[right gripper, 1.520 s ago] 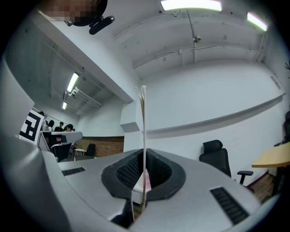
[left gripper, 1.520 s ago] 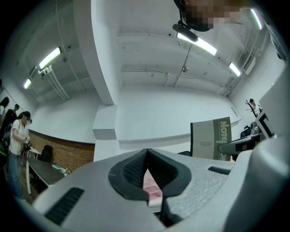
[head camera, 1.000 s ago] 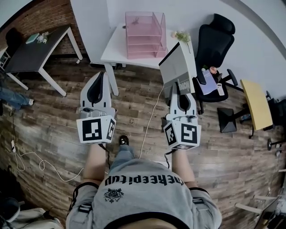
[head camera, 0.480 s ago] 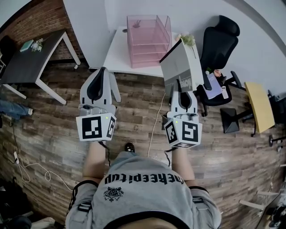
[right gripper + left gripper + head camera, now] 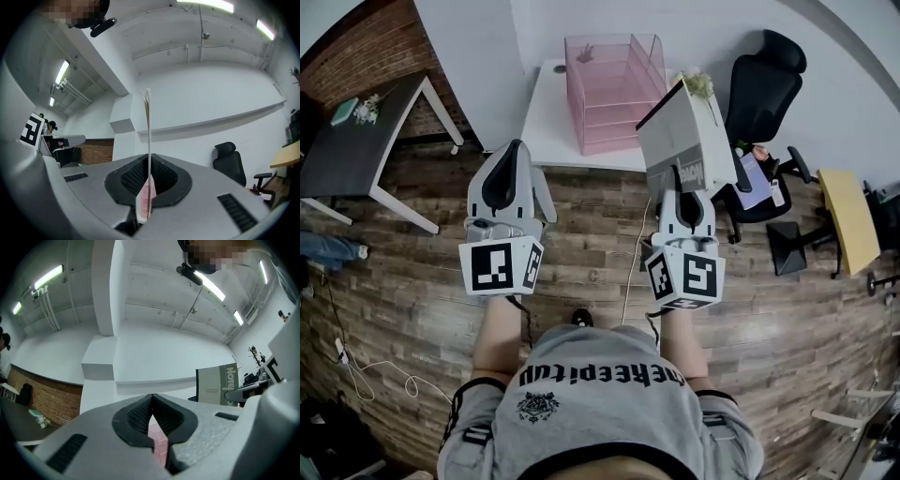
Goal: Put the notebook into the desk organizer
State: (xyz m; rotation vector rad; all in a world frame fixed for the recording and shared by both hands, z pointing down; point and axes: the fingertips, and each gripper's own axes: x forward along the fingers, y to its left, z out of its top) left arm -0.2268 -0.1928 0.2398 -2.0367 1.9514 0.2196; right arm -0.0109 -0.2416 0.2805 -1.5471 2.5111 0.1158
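A grey notebook (image 5: pixel 684 141) stands upright on its edge with my right gripper (image 5: pixel 680 185) shut on its lower edge. In the right gripper view the notebook (image 5: pixel 148 136) shows edge-on, rising from between the pads of the right gripper (image 5: pixel 147 171). The pink tiered desk organizer (image 5: pixel 614 89) stands on a white table (image 5: pixel 553 131) just ahead and left of the notebook. My left gripper (image 5: pixel 516 152) hovers over the floor in front of the table, shut and holding nothing. From the left gripper (image 5: pixel 151 401) view the notebook (image 5: pixel 218 385) appears at the right.
A black office chair (image 5: pixel 764 84) with items on its seat stands right of the white table. A dark table (image 5: pixel 356 145) sits at the far left, a yellow table (image 5: pixel 848 216) at the far right. Cables trail over the wooden floor (image 5: pixel 412 281).
The person has stepped toward the white table: table and organizer sit lower and nearer in the head view. Both grippers keep their pose, the notebook still held.
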